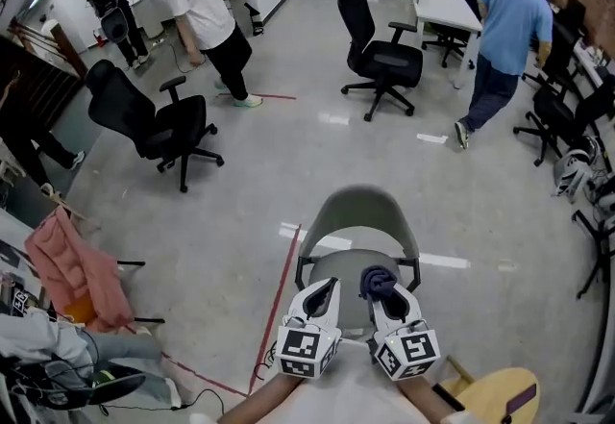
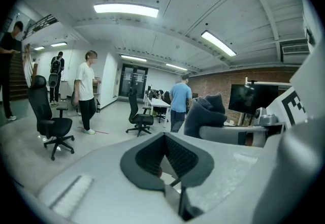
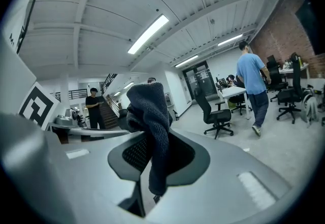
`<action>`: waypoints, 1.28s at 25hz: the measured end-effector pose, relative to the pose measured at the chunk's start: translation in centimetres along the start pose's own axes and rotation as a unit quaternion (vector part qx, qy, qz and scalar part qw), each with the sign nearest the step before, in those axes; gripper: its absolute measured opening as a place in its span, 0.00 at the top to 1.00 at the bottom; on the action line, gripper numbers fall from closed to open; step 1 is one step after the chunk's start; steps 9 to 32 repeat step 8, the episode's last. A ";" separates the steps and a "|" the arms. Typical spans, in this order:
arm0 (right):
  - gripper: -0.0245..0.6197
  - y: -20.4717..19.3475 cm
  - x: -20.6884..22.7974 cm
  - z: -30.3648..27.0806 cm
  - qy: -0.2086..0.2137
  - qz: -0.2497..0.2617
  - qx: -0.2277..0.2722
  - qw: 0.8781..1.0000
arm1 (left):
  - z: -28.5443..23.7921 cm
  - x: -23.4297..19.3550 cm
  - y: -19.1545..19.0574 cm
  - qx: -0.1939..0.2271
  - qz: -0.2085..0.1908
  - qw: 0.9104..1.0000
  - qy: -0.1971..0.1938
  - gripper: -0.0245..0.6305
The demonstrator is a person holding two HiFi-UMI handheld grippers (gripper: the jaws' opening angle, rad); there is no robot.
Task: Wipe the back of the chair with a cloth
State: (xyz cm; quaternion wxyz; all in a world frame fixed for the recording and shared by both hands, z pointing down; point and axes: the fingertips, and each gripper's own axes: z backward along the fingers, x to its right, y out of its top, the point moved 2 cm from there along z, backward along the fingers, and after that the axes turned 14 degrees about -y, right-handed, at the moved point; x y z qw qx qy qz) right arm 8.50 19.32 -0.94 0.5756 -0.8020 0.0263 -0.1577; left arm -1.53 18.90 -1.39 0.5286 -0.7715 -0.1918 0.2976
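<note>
A grey chair stands right below me in the head view, its curved back (image 1: 360, 212) on the far side and its seat (image 1: 338, 276) under both grippers. My right gripper (image 1: 386, 295) is shut on a dark blue knitted cloth (image 1: 378, 280) that bunches above the fingertips. In the right gripper view the cloth (image 3: 151, 116) hangs down between the jaws of that gripper (image 3: 152, 164). My left gripper (image 1: 323, 297) hovers beside it over the seat, shut with nothing in it. In the left gripper view its tips (image 2: 164, 139) meet, and the cloth (image 2: 205, 113) shows at the right.
Black office chairs (image 1: 159, 124) (image 1: 380, 52) stand farther out on the grey floor. A person in white (image 1: 207, 13) and one in blue (image 1: 504, 37) walk there. A red tape line (image 1: 279, 302) runs left of the chair. A pink jacket (image 1: 72, 273) lies at left, a wooden stool (image 1: 500, 398) at lower right.
</note>
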 end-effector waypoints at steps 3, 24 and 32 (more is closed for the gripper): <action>0.84 0.1 0.0 -0.4 0.003 -0.003 0.001 1.000 | -0.2 -0.3 0.0 -0.003 -0.001 1.000 0.003 0.96; 0.84 0.3 0.5 0.0 0.008 -0.002 0.001 1.000 | -0.4 0.2 -0.2 -0.002 0.002 1.000 0.011 0.96; 0.84 0.3 0.5 0.0 0.008 -0.002 0.001 1.000 | -0.4 0.2 -0.2 -0.002 0.002 1.000 0.011 0.96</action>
